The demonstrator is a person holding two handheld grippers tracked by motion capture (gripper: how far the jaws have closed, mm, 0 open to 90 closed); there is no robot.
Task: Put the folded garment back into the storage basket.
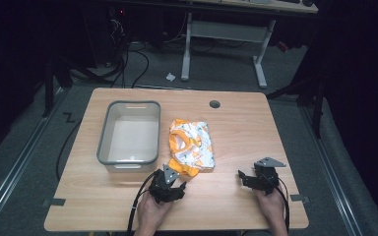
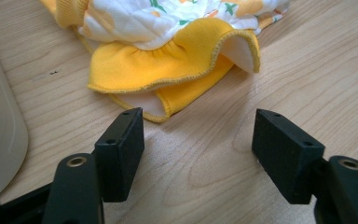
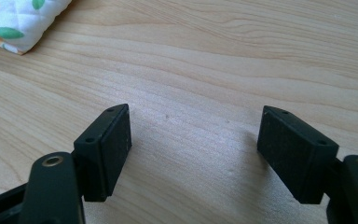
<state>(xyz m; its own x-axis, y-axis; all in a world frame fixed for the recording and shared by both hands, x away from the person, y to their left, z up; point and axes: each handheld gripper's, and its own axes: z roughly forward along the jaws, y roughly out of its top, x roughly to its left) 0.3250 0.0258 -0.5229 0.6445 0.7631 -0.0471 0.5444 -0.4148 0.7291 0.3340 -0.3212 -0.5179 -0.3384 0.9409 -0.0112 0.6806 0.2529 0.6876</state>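
A crumpled yellow and white patterned garment (image 1: 191, 147) lies mid-counter (image 1: 236, 128), just right of an empty grey bin (image 1: 128, 135). The left gripper (image 2: 198, 140) sits just short of the garment's yellow ruffled hem, jaws spread wide, holding nothing. The right gripper (image 3: 193, 144) rests well apart to the right, jaws spread over bare wood.

Overhead light is brightening the bench (image 1: 236, 132) at the centre of the high view, while the floor and frame edges are falling into near-black. That view is looking soft and grainy. Both gripper views are showing evenly lit, fairly sharp woodgrain (faint shadows pooling under the fingers (image 2: 121, 149)).
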